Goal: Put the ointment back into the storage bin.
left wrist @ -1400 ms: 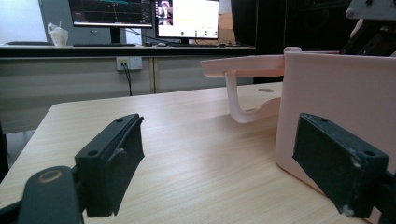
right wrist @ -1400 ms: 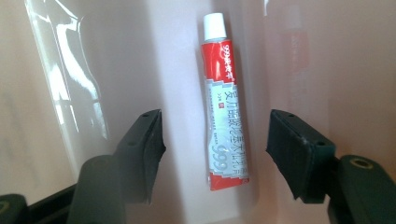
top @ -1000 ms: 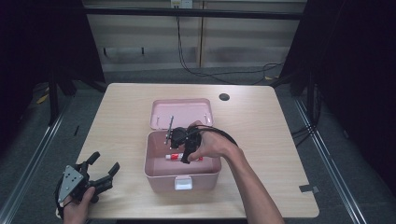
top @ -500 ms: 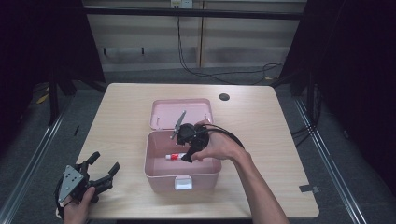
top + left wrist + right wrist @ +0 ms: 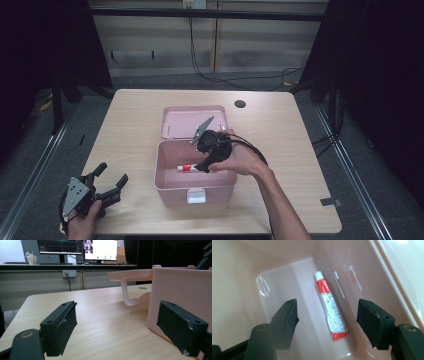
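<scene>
Left hand-held gripper (image 5: 107, 184) rests low, jaws spread; right hand-held gripper (image 5: 207, 155) angled downward, jaws spread.

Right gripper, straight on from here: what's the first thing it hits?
Likely the tube lying on the box floor. The right gripper points down into it, jaws open astride the tube; depth is unclear.

Even overhead light, dark surroundings, glare inside the pink box (image 5: 287, 272), near fingers (image 5: 58, 327) soft
</scene>
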`<state>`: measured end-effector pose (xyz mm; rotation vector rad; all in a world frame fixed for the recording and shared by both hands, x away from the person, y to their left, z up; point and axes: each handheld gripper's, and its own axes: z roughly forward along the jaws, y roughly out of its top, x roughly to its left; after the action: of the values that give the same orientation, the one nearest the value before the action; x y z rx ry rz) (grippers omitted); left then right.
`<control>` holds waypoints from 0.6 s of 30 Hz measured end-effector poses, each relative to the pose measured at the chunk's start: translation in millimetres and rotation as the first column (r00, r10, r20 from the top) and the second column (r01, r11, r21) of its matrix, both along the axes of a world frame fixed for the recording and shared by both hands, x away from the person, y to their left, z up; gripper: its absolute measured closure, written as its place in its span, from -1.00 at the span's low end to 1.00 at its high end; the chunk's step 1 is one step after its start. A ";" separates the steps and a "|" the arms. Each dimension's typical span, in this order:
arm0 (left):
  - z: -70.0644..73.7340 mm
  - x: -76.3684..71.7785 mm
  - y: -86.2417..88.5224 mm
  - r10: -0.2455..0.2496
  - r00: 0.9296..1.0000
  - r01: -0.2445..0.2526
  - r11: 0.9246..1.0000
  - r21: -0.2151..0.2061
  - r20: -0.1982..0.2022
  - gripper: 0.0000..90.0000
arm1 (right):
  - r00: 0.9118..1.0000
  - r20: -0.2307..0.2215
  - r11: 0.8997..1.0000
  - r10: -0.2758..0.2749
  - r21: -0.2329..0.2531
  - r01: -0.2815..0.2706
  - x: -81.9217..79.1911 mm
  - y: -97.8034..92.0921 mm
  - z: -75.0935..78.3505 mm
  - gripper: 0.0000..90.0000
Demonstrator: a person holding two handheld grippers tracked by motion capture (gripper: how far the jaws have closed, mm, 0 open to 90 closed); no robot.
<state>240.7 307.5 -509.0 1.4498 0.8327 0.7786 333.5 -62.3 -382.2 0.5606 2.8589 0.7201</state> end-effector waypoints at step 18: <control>0.0 0.0 0.0 0.000 1.000 0.000 1.000 0.001 0.001 -0.65 | 0.989 0.079 0.960 -0.125 0.263 0.100 -12.5 -40.2 19.2 -0.30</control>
<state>240.7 307.5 -509.0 1.4498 0.8325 0.7795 321.1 -102.5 -363.0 0.6967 2.6386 1.0772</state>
